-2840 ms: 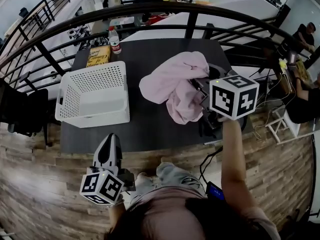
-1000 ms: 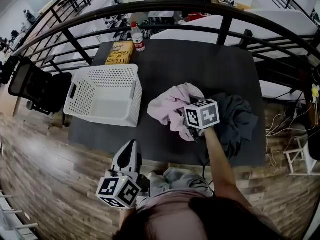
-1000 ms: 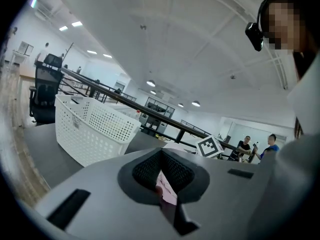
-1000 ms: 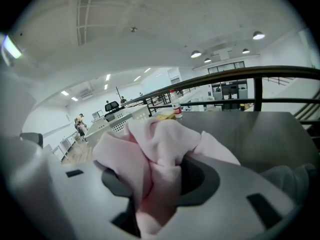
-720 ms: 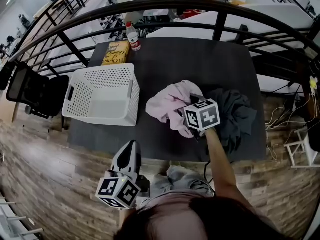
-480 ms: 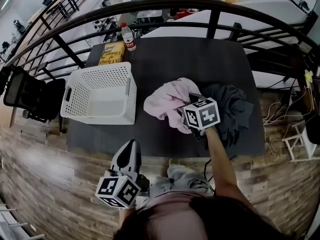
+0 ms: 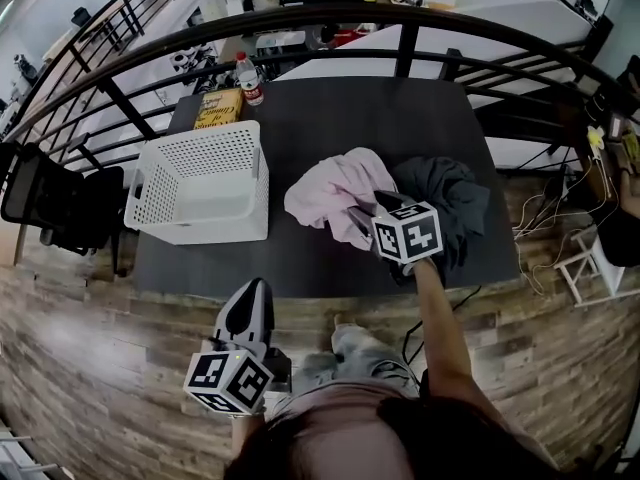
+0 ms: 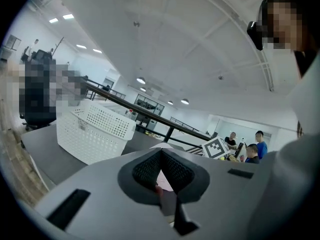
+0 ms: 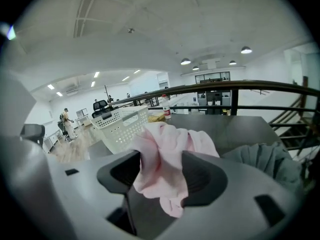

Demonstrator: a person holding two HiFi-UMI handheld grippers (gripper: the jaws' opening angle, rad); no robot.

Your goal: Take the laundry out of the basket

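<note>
The white perforated basket (image 7: 205,136) stands on the left of the dark table (image 7: 400,118), and nothing shows inside it. A pink garment (image 7: 325,193) lies crumpled mid-table, touching a dark grey garment (image 7: 445,193) on its right. My right gripper (image 7: 365,213) is low over the pink garment's near edge. In the right gripper view its jaws (image 9: 161,159) are opening, with the pink cloth (image 9: 165,134) lying loosely between them. My left gripper (image 7: 250,290) is shut and empty, held off the table's near edge over the floor.
A yellow book (image 7: 217,110) and a water bottle (image 7: 250,78) sit at the table's far left corner. A black railing (image 7: 400,18) runs behind the table. A dark office chair (image 7: 50,198) stands left of the basket. Wooden floor lies in front.
The pink garment came down from the air onto the table beside the grey one, carried by my right gripper. My left gripper has stayed in place.
</note>
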